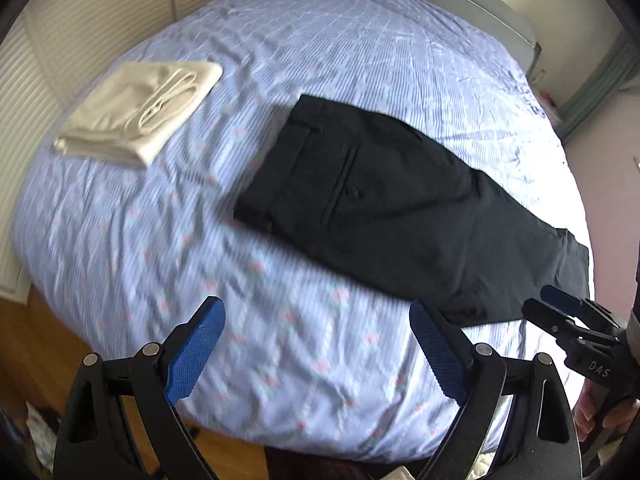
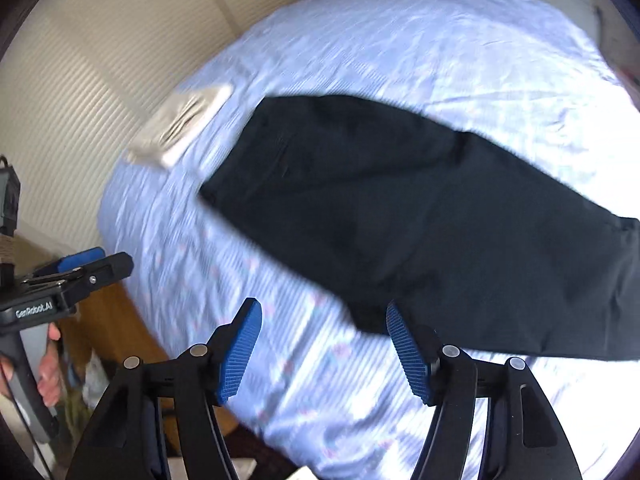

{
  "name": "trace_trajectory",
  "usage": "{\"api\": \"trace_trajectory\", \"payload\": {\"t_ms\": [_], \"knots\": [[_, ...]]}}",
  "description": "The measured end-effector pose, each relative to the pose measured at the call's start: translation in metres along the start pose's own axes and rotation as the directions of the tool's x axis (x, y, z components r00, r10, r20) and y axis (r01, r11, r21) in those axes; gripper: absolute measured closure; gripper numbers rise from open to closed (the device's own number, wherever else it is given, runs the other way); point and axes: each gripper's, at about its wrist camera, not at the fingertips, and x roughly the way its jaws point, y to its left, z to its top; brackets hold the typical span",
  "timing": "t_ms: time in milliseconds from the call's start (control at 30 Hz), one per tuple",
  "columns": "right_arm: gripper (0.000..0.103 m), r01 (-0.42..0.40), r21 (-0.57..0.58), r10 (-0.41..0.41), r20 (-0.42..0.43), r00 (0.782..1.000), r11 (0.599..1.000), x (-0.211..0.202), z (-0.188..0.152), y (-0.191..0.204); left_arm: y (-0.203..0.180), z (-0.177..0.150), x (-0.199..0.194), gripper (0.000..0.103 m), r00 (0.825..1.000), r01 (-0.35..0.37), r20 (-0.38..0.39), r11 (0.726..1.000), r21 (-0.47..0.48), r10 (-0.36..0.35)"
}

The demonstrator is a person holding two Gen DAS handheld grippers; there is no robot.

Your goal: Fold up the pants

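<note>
The pants [image 1: 380, 208] are black. The bed sheet [image 1: 280, 60] is pale blue, finely striped, with small pink flowers. The folded garment [image 1: 132, 116] is cream, and the claw pads [image 1: 196, 352] are blue.

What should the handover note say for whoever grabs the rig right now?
Left claw: open, empty, above the near edge of the blue striped bedsheet.
Right claw: open, empty, beside the near edge of the dark navy pants.
Pants: lying flat, folded lengthwise leg on leg, back pocket up, waist toward the folded cream garment.
Done: lengthwise fold.
Left: fold the legs up toward the waist, probably more than once, then perhaps set it by the cream one.
</note>
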Motion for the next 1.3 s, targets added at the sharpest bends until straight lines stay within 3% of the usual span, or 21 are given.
{"api": "trace_trajectory", "payload": {"t_ms": [233, 500, 633, 767, 900, 967, 1067, 1200, 1267, 1300], "knots": [[0.037, 0.078, 0.283, -0.096, 0.051, 0.994, 0.956, 0.001, 0.040, 0.007, 0.043, 0.101, 0.029, 0.014, 0.986, 0.168, -0.021, 0.976, 0.137, -0.166], [0.037, 0.131, 0.441, -0.164, 0.037, 0.986, 0.888, 0.037, 0.090, 0.021, 0.052, 0.197, 0.101, 0.027, 0.941, 0.339, -0.105, 0.908, 0.246, -0.323], [0.037, 0.148, 0.458, -0.164, -0.005, 0.986, 0.876, 0.062, 0.111, 0.024, 0.042, 0.228, 0.150, 0.034, 0.945, 0.321, -0.159, 0.900, 0.295, -0.285], [0.037, 0.156, 0.473, -0.153, -0.045, 0.987, 0.867, 0.085, 0.125, 0.022, 0.037, 0.250, 0.191, 0.034, 0.946, 0.309, -0.195, 0.899, 0.310, -0.258], [0.037, 0.140, 0.521, -0.119, -0.073, 0.990, 0.842, 0.104, 0.130, 0.017, 0.034, 0.261, 0.224, 0.037, 0.935, 0.322, -0.245, 0.903, 0.285, -0.256], [0.037, 0.130, 0.535, -0.106, -0.074, 0.992, 0.835, 0.110, 0.132, 0.016, 0.031, 0.260, 0.233, 0.043, 0.932, 0.322, -0.263, 0.904, 0.282, -0.250], [0.037, 0.135, 0.534, -0.110, -0.077, 0.991, 0.835, 0.114, 0.134, 0.014, 0.026, 0.253, 0.247, 0.066, 0.924, 0.310, -0.316, 0.907, 0.284, -0.217], [0.037, 0.143, 0.540, -0.115, -0.084, 0.990, 0.830, 0.116, 0.132, 0.011, 0.025, 0.250, 0.244, 0.078, 0.940, 0.262, -0.292, 0.920, 0.290, -0.176], [0.037, 0.151, 0.536, -0.125, -0.084, 0.989, 0.831, 0.116, 0.132, 0.009, 0.028, 0.252, 0.228, 0.091, 0.955, 0.244, -0.237, 0.931, 0.273, -0.181], [0.037, 0.161, 0.534, -0.137, -0.085, 0.987, 0.830, 0.114, 0.131, 0.009, 0.029, 0.255, 0.220, 0.091, 0.958, 0.246, -0.211, 0.934, 0.260, -0.194]]}}
